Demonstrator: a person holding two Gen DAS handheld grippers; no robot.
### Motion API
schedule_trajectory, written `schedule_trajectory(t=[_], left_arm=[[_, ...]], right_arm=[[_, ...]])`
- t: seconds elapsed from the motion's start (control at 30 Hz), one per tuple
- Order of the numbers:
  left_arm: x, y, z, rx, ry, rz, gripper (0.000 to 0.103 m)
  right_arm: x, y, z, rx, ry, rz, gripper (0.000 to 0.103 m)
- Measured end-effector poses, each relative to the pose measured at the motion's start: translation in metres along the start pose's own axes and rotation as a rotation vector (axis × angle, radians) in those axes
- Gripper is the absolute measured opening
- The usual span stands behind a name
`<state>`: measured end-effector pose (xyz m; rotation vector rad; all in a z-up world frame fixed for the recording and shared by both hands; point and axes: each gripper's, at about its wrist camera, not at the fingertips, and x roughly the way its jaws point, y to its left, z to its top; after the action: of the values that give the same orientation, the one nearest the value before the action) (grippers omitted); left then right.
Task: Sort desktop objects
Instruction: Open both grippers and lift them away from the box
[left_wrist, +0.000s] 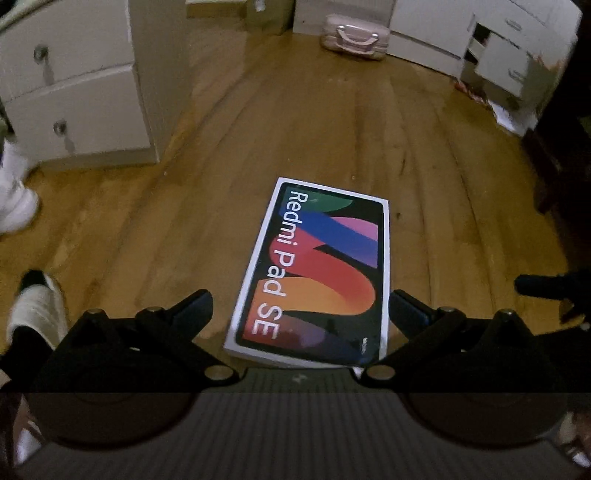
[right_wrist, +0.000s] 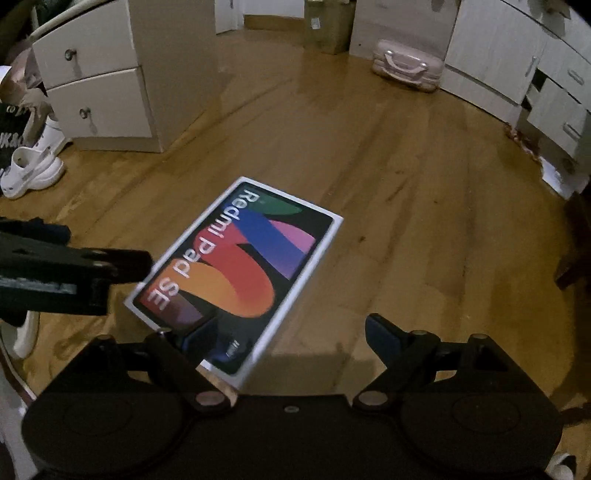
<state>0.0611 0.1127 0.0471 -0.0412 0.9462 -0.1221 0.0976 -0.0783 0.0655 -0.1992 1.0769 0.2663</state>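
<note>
Left wrist view looks down on a flat white-edged cardboard tablet box printed with coloured swirls and the words "Redmi Pad SE", lying on a brown wooden plank surface. The box sits just ahead of the left gripper, its near short end between the two black fingers, one finger at 9 o'clock and the other at 3 o'clock of that end. The jaws stand spread wide, released, with a gap visible on the left side; on the right the finger is just beside the box edge, and I cannot tell if it touches.

In the right wrist view the same box runs from 7 o'clock towards 1 o'clock. The right gripper is also spread open, holding nothing; its left finger overlaps the box's near corner, above it or resting on it, which I cannot tell. The left gripper shows at 9 o'clock, beside the box's long edge.

At 12 o'clock stands a small pink hard case with a handle; white drawer cabinets stand at 10 o'clock, and a white shoe lies near them.

My judgement: the step in hand is the approach to the box, with no grasp made yet. The next move calls for closing across the box or getting a finger under a thin edge, since it lies flat and the width nearly fills the left opening
</note>
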Motion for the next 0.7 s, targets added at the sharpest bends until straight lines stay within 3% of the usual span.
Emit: schedule_trajectory(t=[0.13, 0.27, 0.4, 0.6, 0.7], left_arm=[[-0.009, -0.003, 0.000, 0.010, -0.018, 0.003, 0.103], [-0.008, -0.001, 0.001, -0.009, -0.026, 0.002, 0.103], [-0.005, -0.008, -0.001, 0.001, -0.030, 0.057, 0.103], [0.000, -0.014, -0.006, -0.042, -0.041, -0.006, 0.103], [0.007, -0.021, -0.007, -0.020, -0.026, 0.027, 0.103]], right_arm=[[0.002, -0.009, -0.005, -0.016, 0.066, 0.007, 0.090], [0.005, -0.012, -0.012, -0.002, 0.069, 0.012, 0.090], [0.009, -0.012, -0.012, 0.010, 0.075, -0.010, 0.090], [0.015, -0.010, -0.010, 0.026, 0.072, -0.016, 0.090], [0.015, -0.010, -0.008, 0.068, 0.064, 0.012, 0.090]])
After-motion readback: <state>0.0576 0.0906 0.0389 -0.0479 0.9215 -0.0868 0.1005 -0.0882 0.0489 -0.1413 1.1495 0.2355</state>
